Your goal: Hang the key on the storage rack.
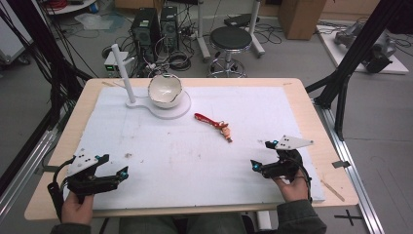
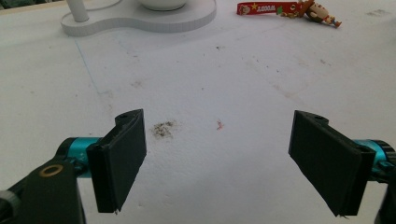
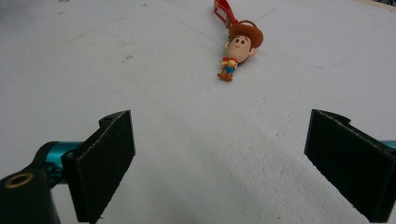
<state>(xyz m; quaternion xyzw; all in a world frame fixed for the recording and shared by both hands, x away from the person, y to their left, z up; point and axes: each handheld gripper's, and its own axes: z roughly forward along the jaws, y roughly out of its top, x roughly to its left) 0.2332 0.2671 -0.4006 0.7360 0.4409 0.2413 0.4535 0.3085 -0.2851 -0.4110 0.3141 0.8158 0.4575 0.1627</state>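
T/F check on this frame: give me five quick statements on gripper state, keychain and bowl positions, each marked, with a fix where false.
1. Both grippers are open. True: the left gripper and right gripper have their jaws spread, nothing between them.
2. The cowboy keychain lies inside the bowl. False: it lies on the white mat, right of the bowl.
3. The bowl sits on the white stand base. True.
4. The right gripper is gripping the keychain. False: it is apart from it, nearer the person.
5. The keychain has a red strap. True.
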